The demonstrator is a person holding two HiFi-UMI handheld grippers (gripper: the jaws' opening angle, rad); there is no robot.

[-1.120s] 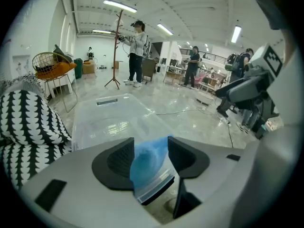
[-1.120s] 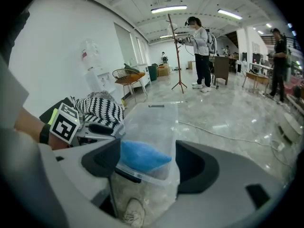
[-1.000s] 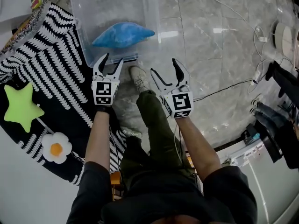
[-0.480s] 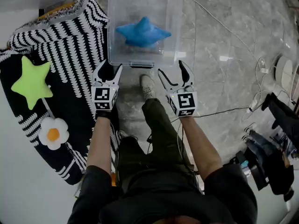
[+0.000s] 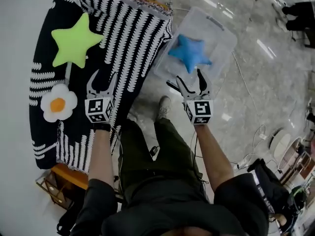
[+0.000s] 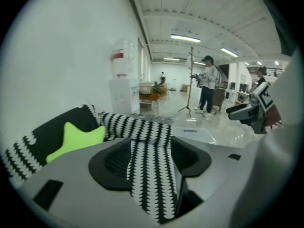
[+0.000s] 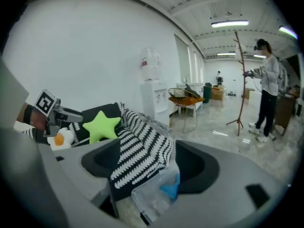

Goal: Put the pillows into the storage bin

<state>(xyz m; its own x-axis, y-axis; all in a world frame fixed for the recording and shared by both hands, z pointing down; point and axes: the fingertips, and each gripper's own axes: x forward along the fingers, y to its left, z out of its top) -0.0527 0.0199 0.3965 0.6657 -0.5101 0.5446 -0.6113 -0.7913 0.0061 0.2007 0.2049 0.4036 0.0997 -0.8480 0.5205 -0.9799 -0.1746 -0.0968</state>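
Pillows: blue star pillow in storage bin, green star pillow and flower pillow on striped blanket | left claw, right claw: open, empty | best next: pinch green star's arm deeply, lift clear

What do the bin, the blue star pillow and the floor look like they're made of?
Bin: clear plastic, most likely; the walls are see-through and slightly frosted. Blue star pillow: soft plush fabric, probably stuffed; it looks matte, with rounded points. Floor: polished marble-look stone or tile; it is veined and reflects the ceiling lights.
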